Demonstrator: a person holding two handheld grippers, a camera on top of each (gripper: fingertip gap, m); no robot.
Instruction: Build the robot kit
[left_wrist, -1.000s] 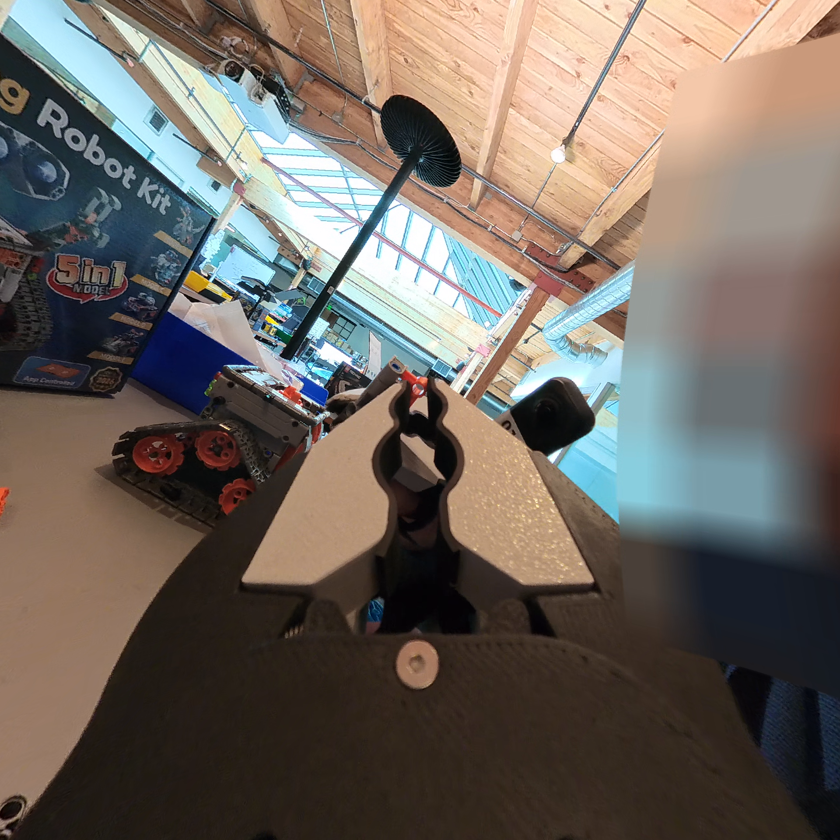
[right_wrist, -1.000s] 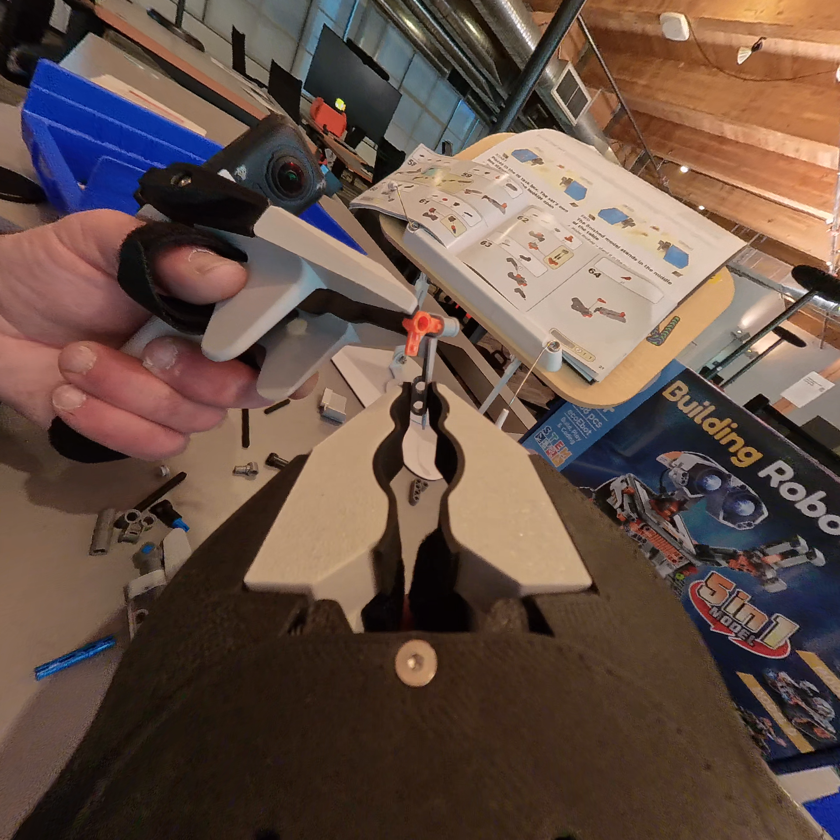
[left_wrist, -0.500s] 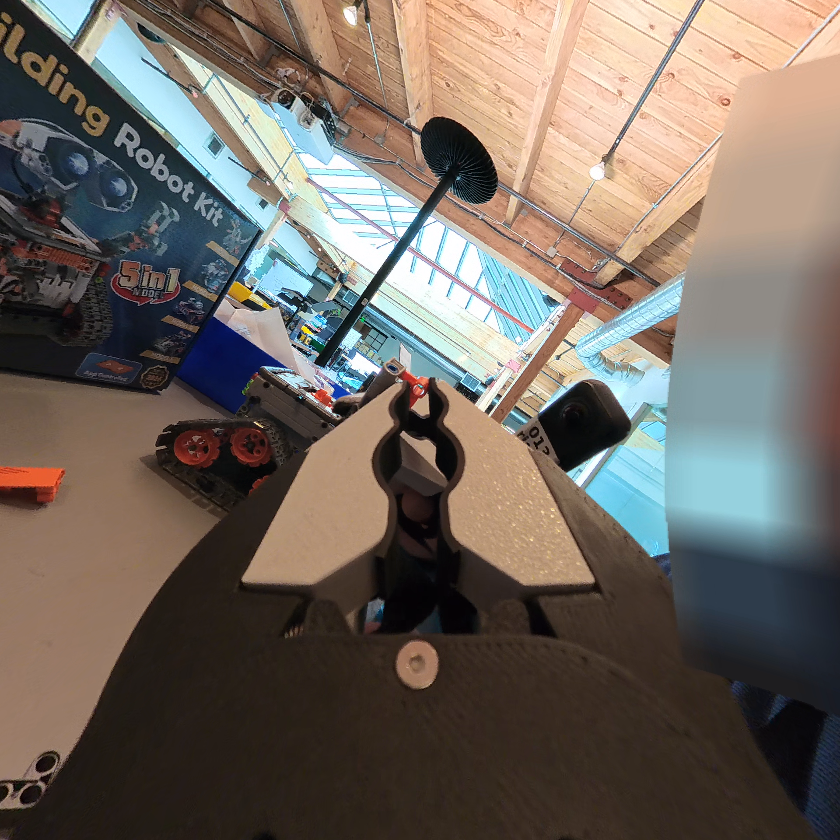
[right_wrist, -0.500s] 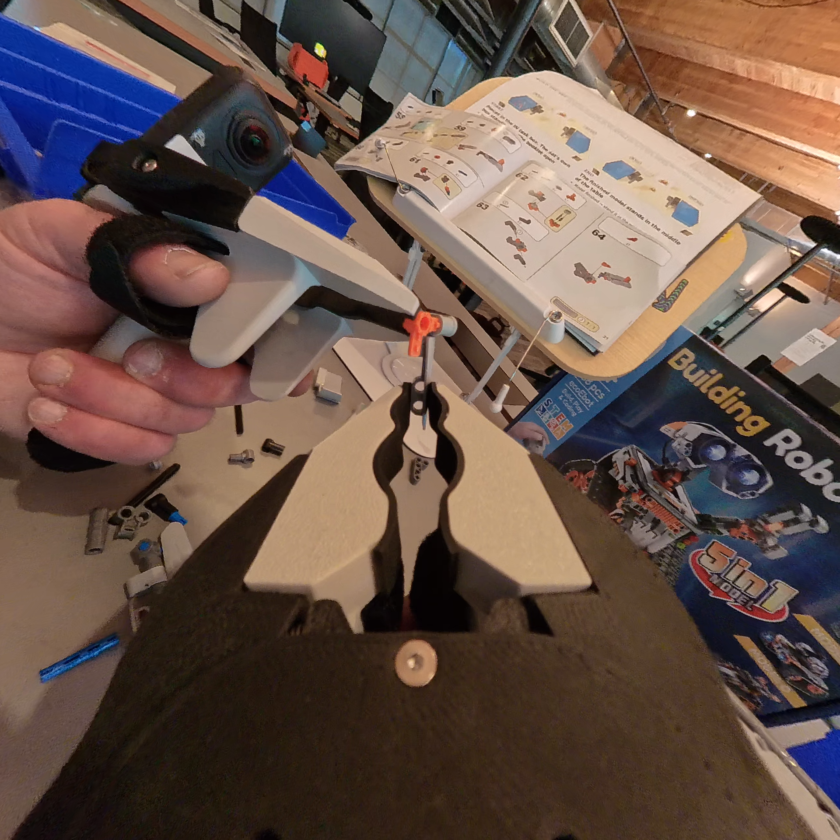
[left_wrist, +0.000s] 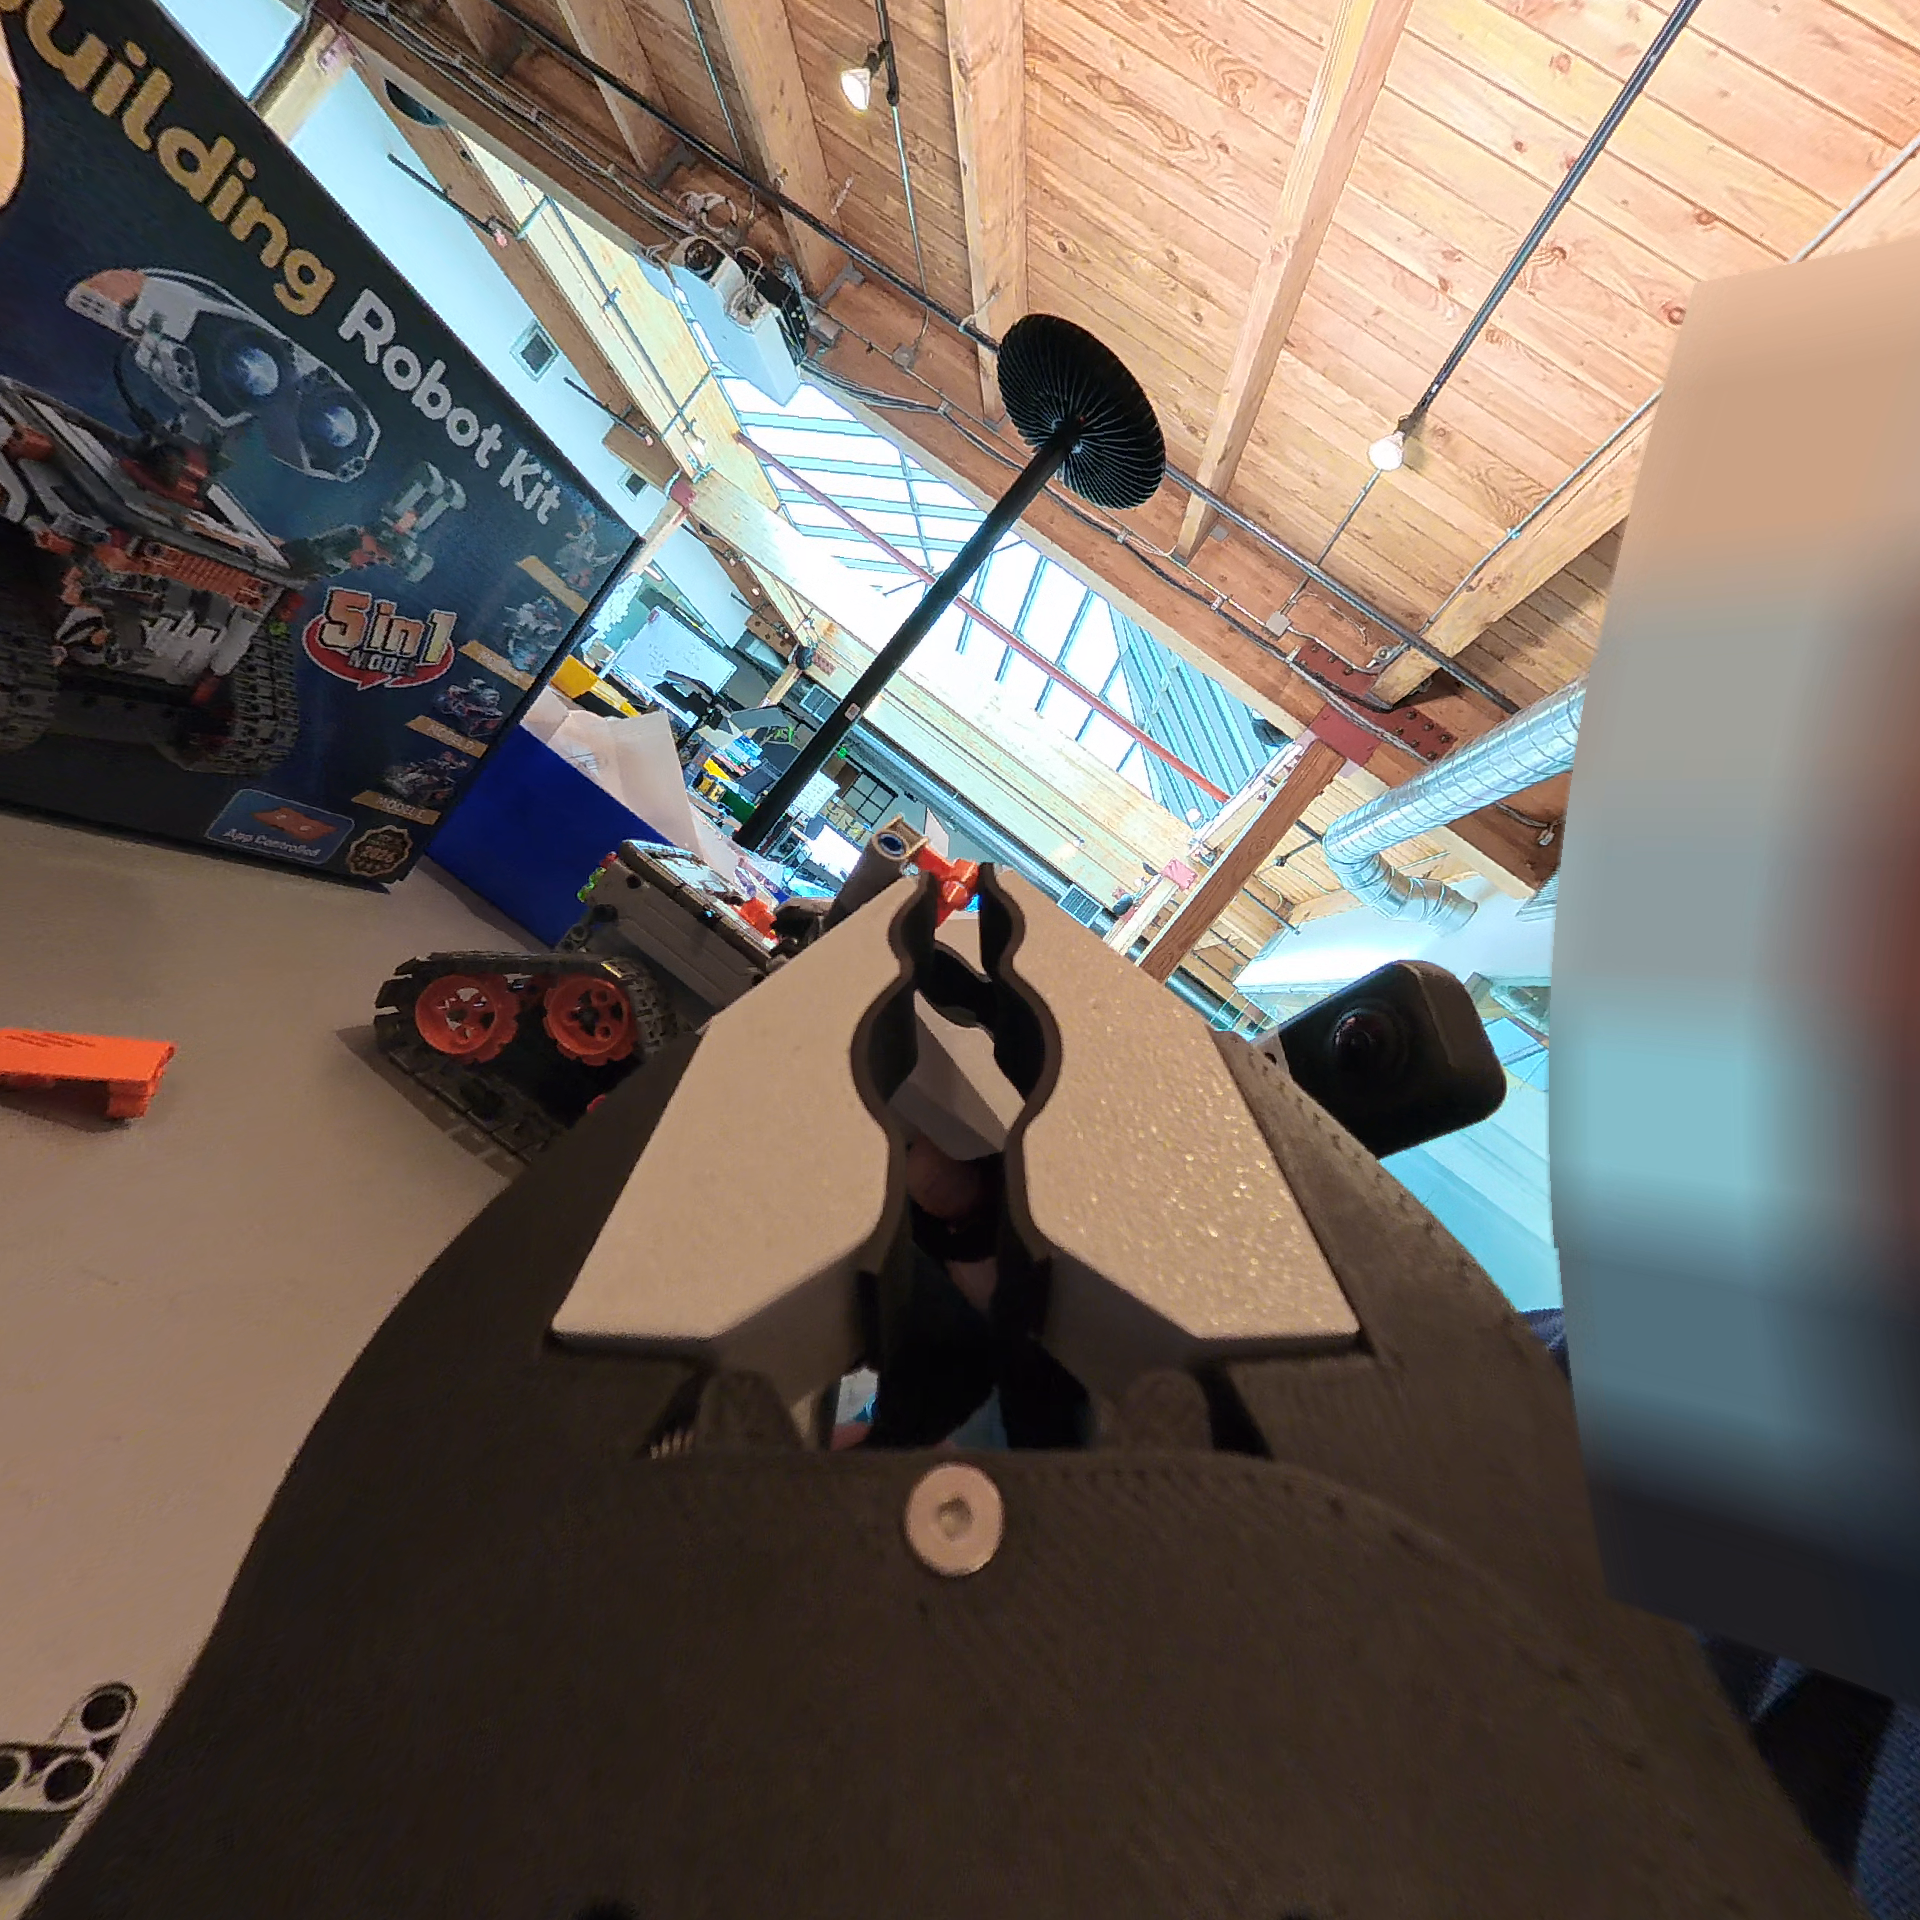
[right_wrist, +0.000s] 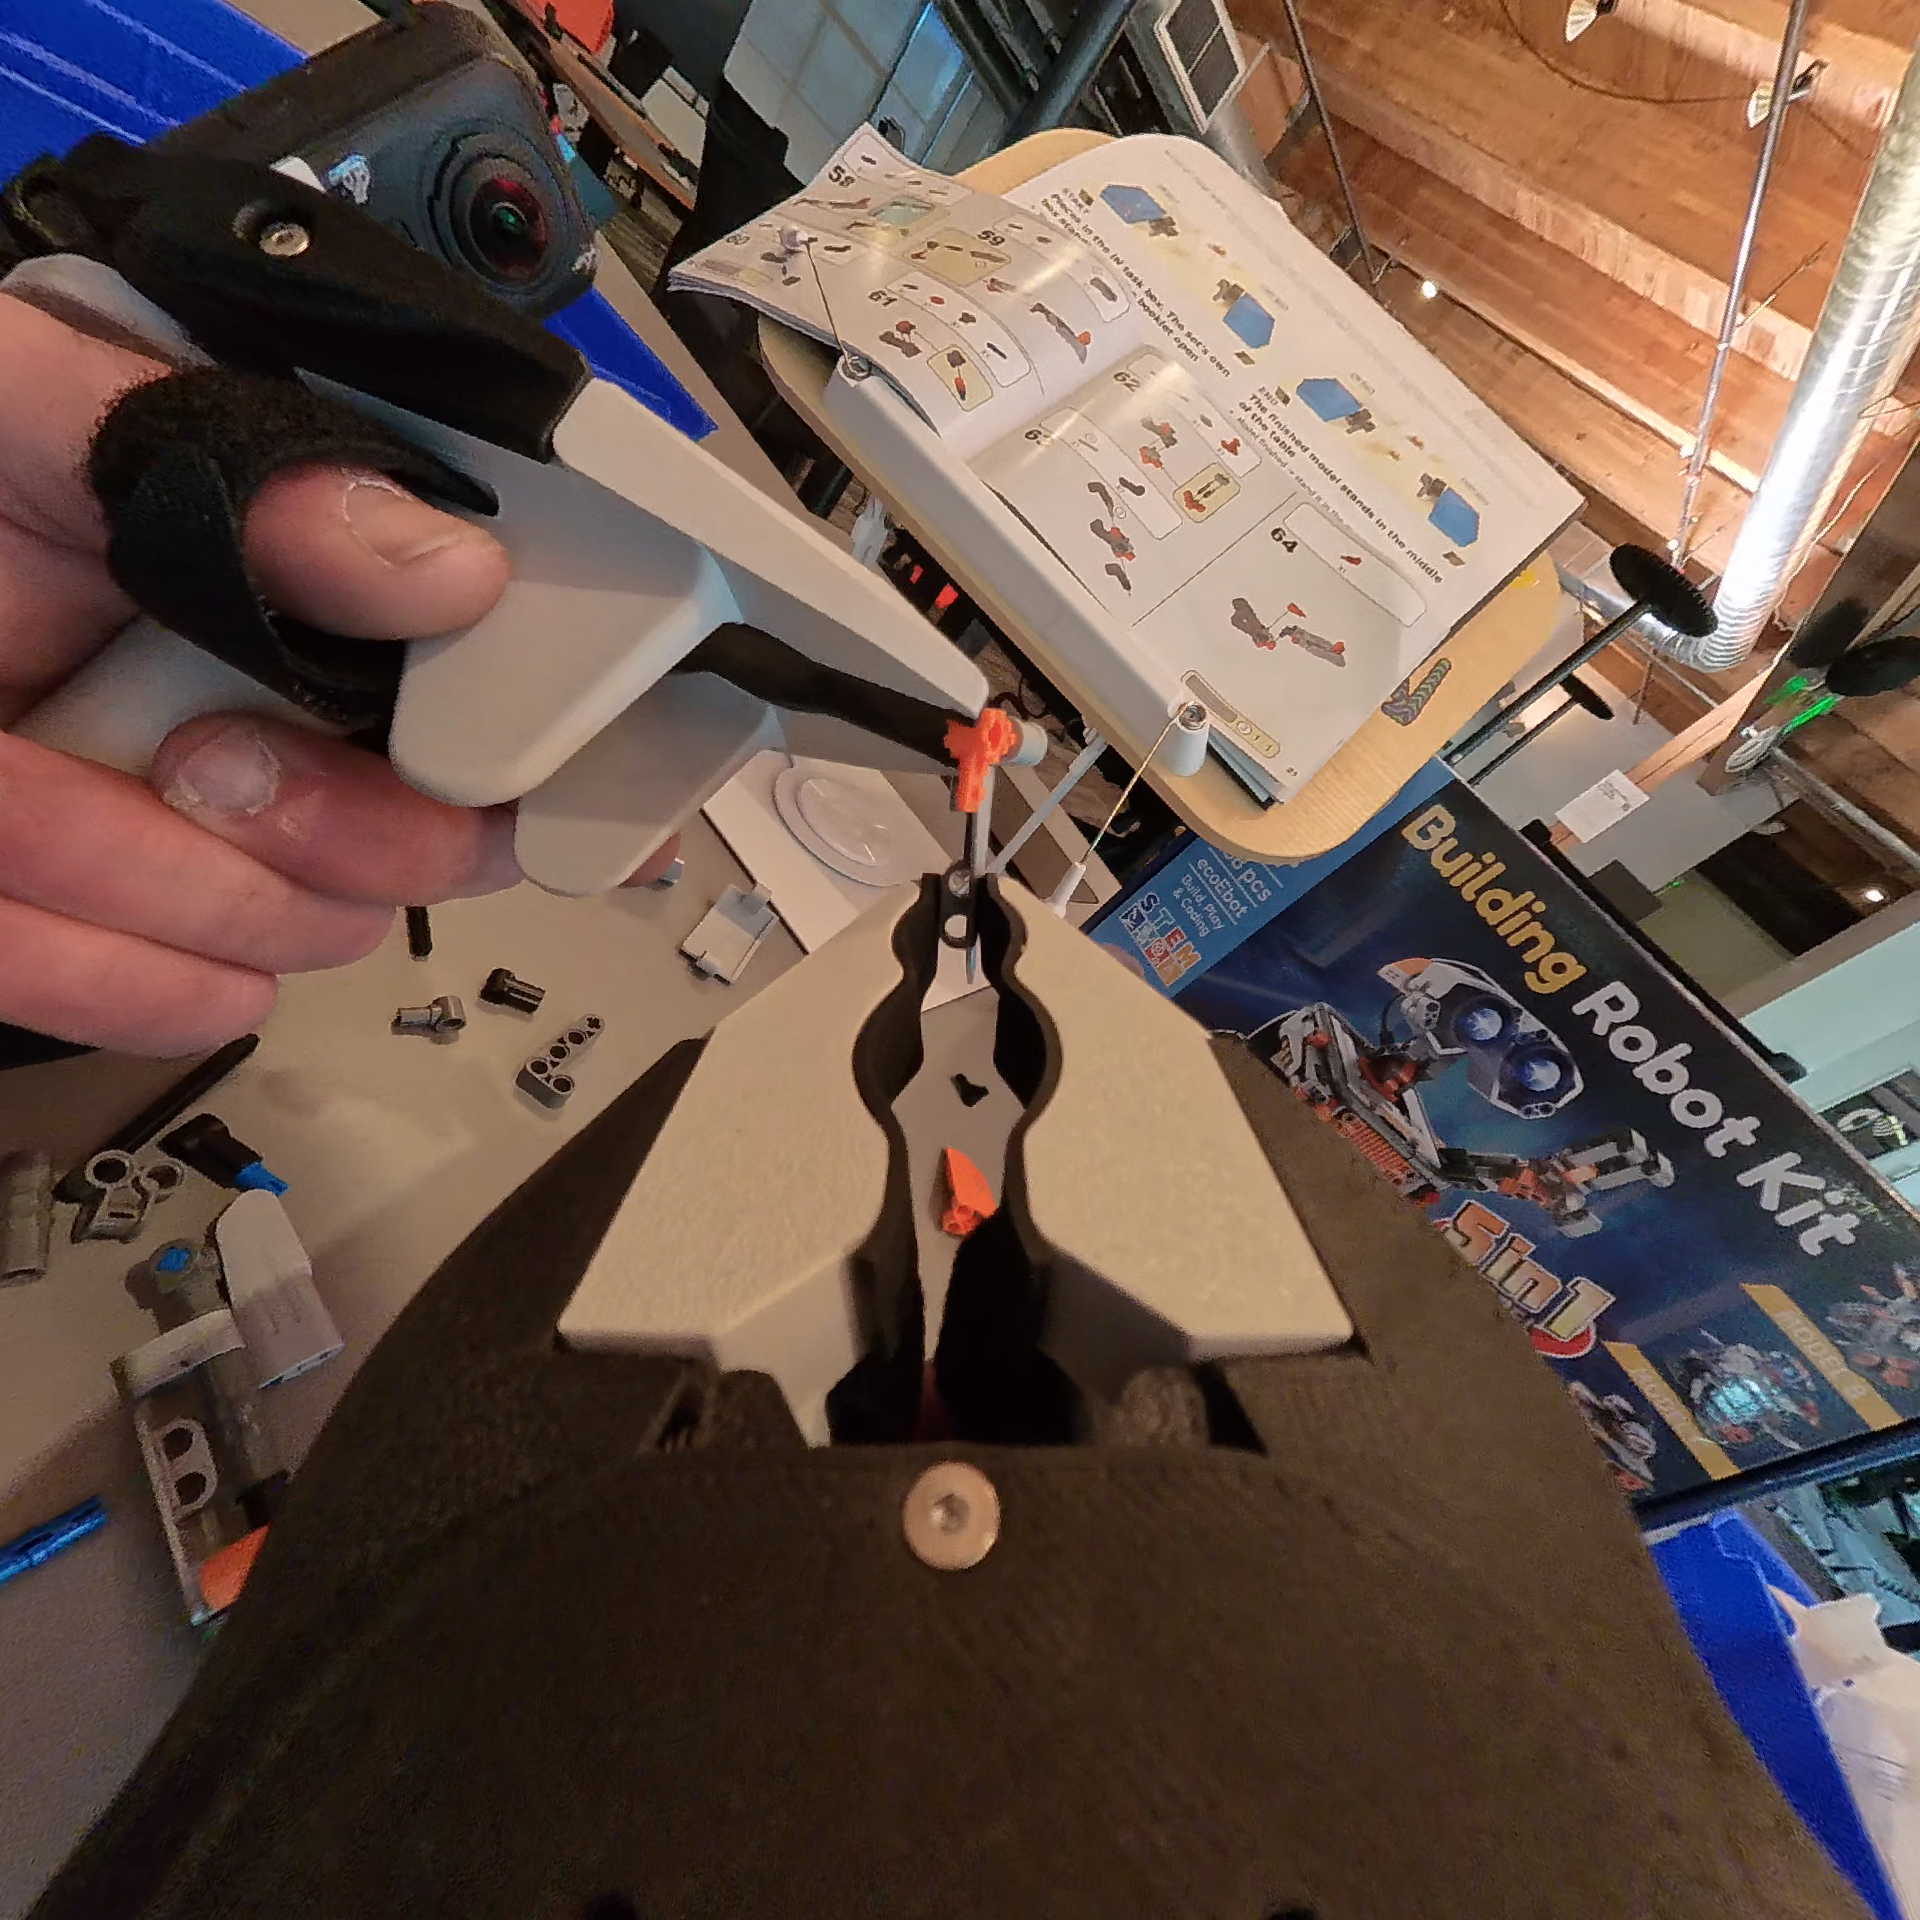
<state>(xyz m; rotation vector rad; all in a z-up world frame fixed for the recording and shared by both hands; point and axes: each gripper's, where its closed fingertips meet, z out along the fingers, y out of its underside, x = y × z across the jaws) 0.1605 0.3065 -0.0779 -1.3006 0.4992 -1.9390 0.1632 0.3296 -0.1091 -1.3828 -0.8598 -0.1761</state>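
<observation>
My left gripper (left_wrist: 951, 885) is shut on a small orange connector (left_wrist: 954, 871) with a short grey tube (left_wrist: 885, 847) on it. In the right wrist view a hand (right_wrist: 156, 790) holds the left gripper (right_wrist: 971, 732), with the orange connector (right_wrist: 977, 743) at its tips. A thin grey rod (right_wrist: 977, 831) runs down from the connector to a small black piece (right_wrist: 958, 902). My right gripper (right_wrist: 961, 888) is shut on that black piece, just under the left gripper's tips. The right gripper's camera (left_wrist: 1392, 1049) shows in the left wrist view.
A tracked model with orange wheels (left_wrist: 520, 1013) stands on the grey table (left_wrist: 156, 1351). A dark blue kit box (right_wrist: 1558, 1143) is behind it, with an open booklet on a wooden stand (right_wrist: 1143, 416). Loose parts (right_wrist: 561, 1055) and an orange flat piece (left_wrist: 83, 1065) lie about. There is a blue bin (left_wrist: 530, 821). The grippers are tip to tip, or close to it.
Both grippers stay shut. The right gripper has come closer to the left one and tilted. The left view has swung so more of the box and table shows.
</observation>
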